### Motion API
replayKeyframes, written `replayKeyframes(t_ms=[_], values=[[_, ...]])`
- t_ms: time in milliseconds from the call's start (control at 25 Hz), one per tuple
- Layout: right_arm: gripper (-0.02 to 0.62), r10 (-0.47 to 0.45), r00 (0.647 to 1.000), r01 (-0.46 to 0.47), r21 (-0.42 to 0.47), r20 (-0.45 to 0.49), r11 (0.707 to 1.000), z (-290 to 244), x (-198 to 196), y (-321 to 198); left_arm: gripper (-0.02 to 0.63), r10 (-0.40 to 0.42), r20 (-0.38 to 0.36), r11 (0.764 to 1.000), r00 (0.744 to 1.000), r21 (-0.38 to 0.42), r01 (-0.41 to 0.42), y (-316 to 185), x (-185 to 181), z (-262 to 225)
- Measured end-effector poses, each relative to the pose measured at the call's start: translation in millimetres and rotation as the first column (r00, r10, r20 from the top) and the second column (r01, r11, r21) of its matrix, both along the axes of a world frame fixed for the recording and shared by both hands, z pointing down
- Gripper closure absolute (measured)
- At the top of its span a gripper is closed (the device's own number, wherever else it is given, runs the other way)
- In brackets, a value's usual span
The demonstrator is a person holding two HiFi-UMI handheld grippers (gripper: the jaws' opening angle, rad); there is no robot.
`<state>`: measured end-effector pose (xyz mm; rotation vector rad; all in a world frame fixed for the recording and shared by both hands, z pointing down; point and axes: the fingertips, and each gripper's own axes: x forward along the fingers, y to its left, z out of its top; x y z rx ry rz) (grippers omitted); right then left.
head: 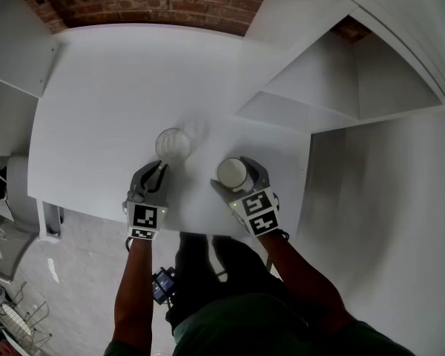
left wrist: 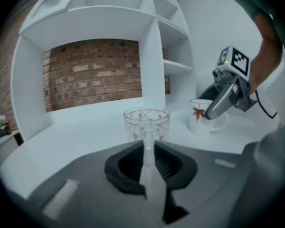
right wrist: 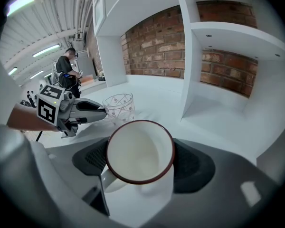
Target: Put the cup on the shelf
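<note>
two empty vessels on the table [head: 96, 87]: glass cup [head: 173, 144], white mug [head: 232, 172].

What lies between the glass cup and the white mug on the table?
Nothing. The head view shows only a bare stretch of white table between the glass cup and the mug.

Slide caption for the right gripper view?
Right gripper, jaws closing around a white red-rimmed mug; patterned glass cup and shelf beyond.
</note>
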<state>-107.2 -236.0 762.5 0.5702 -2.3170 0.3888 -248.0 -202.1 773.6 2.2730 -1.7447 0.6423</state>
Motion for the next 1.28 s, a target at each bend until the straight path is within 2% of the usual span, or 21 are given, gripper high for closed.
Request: replayKeyframes(t_ms=[800,1280], values=[[0.193,-0.004,1.0,0.004,-0.005,0.026,1.0,-6,4,-4,0.565,-0.003,-0.013,1.0,1.0,0.003,0.003,0,0,-9],[0.193,-0.014,0.999,0.013,0.021,0.047,1.0,-22,5,-13,0.565,0.002,-0.005,1.0,1.0,0.023,-0.001,-6,0,-34]])
